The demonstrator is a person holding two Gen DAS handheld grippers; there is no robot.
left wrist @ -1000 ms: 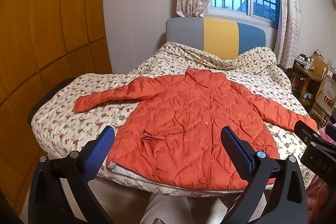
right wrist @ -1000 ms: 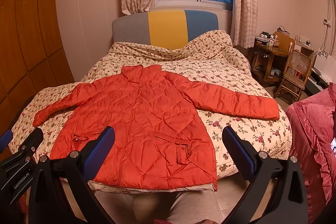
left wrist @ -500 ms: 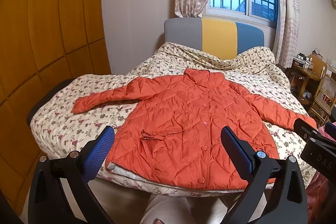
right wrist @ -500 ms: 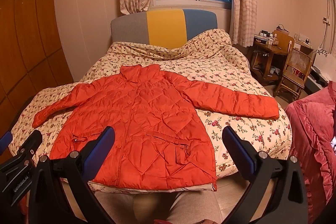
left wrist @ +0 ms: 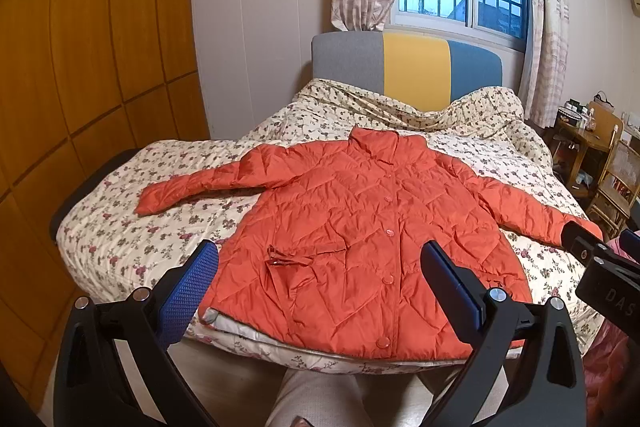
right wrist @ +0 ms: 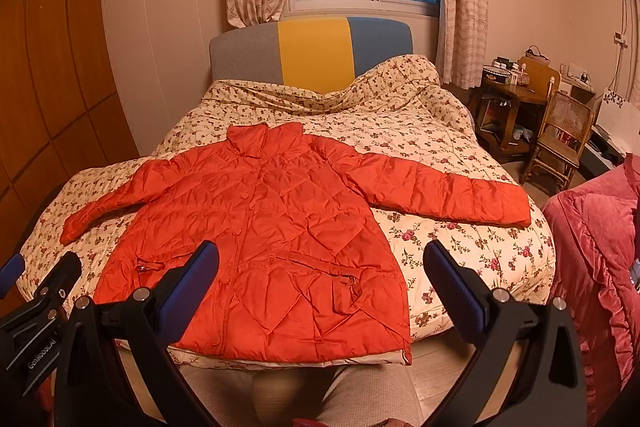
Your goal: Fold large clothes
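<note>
Left wrist view: both tongs, left tongs (left wrist: 320, 281) and right tongs (right wrist: 320, 277), gape wide, holding nothing, near the orange puffy coat (left wrist: 360, 227) on the bed (left wrist: 120, 239). Best pinch a sleeve cuff first.

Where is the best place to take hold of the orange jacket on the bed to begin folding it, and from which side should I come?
Probably the cuffs. The orange jacket lies flat, front up, both sleeves spread sideways. The right hand-held gripper, open, could take the right sleeve cuff from the bed's outer edge; the left hand-held gripper, open, the left sleeve cuff likewise.
</note>
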